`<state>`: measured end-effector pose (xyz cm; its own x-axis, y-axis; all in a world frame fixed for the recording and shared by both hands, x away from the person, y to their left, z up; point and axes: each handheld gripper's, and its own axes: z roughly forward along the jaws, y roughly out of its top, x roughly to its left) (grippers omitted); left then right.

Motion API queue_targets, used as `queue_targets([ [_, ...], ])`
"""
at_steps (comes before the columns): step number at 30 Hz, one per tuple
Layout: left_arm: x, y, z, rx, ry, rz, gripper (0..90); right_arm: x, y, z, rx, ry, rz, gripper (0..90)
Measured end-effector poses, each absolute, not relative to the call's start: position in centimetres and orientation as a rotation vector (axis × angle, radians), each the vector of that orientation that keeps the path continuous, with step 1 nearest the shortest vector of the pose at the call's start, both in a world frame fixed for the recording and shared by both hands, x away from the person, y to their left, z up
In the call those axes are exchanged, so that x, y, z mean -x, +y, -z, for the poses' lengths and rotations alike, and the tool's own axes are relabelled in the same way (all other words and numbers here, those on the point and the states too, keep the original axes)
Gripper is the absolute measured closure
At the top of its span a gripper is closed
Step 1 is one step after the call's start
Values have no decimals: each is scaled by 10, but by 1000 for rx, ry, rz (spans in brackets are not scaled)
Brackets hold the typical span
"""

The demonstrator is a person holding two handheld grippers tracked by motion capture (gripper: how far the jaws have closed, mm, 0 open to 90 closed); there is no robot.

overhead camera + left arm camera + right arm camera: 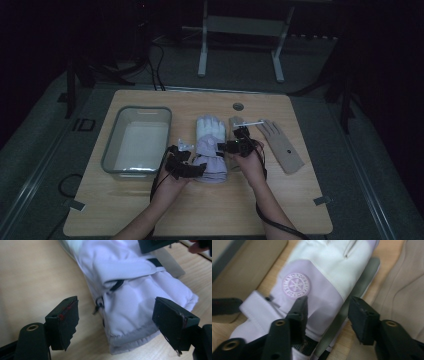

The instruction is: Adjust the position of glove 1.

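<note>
Lilac glove (130, 302) lies seemingly unpinched between both jaws.

Dim room around a light wooden table (200, 210)

Grey carpet floor (45, 145) surrounds the table; beyond its far edge stands a white metal frame stand (240, 30), black cables (150, 65) trail at its far left, and darkness swallows the walls.

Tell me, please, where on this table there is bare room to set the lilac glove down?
Bare wood runs along the table near edge, either side of the forearms, and along the far edge behind the clear bin. The middle is crowded: lilac glove, both grippers, left and right, and the beige glove.
</note>
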<state>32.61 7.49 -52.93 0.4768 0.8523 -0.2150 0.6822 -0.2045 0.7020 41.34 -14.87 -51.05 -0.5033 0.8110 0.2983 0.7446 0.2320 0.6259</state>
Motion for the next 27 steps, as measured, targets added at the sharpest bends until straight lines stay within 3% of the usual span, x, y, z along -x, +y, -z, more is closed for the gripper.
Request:
queue_targets([
  [6,-330,79,549,-1943,1320,-164,215,-419,-154,532,-1635,2431,-1115,417],
  [12,-331,79,556,-1963,1305,-119,254,-425,-153,546,-1704,2479,-1117,440],
  [16,-331,78,558,-1965,1258,-42,442,-426,-155,551,-1740,2508,-1180,562],
  [22,-329,75,554,-2008,1212,-54,626,-421,-146,543,-1680,2519,-1101,724],
  [27,-325,75,550,-2008,1201,-67,705,-413,-141,535,-1625,2488,-1076,762],
])
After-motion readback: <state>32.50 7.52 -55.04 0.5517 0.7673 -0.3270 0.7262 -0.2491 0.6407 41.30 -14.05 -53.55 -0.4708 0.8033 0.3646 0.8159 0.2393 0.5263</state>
